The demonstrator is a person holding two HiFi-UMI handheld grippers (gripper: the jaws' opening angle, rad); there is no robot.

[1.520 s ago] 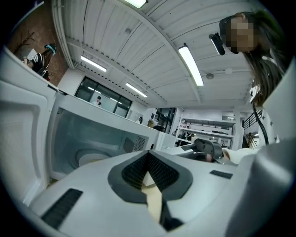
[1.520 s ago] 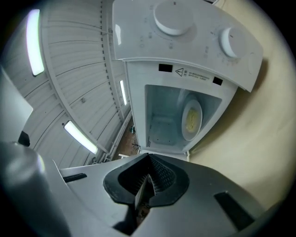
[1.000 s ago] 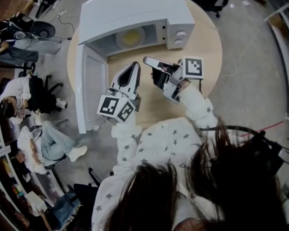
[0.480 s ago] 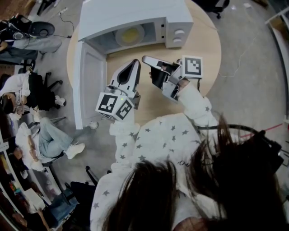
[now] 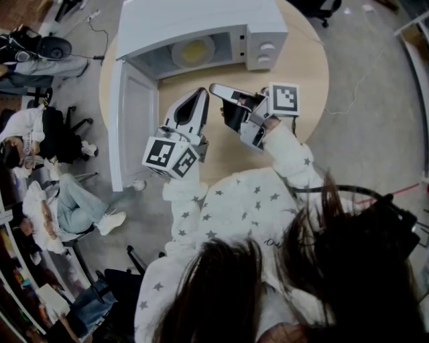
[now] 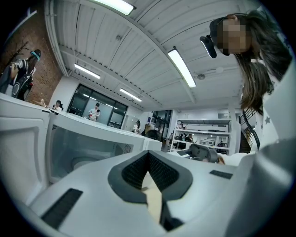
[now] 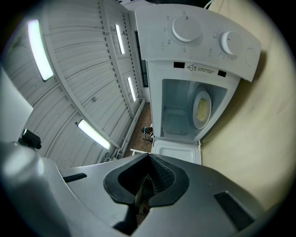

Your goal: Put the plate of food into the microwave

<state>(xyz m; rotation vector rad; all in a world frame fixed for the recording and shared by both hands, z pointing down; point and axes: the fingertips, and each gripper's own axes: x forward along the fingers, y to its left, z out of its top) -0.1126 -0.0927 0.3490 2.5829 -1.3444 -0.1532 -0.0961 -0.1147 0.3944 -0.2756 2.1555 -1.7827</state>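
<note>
With the plate of food (image 5: 193, 53) inside the microwave (image 5: 201, 23) and my left tool (image 5: 200, 94) and right tool (image 5: 215, 87) both pressed together, empty, before it, I'd nudge its open door (image 5: 137, 130) shut gently.

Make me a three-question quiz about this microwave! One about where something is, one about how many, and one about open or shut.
1. Where is the plate compared to the microwave? A on top, B inside, C underneath
2. How many knobs does it have? A one, B two, C four
3. Its door is: A open, B shut, C missing

Answers: B, the plate shows through the opening; B, two round knobs sit on the panel; A, the door is swung wide.
</note>
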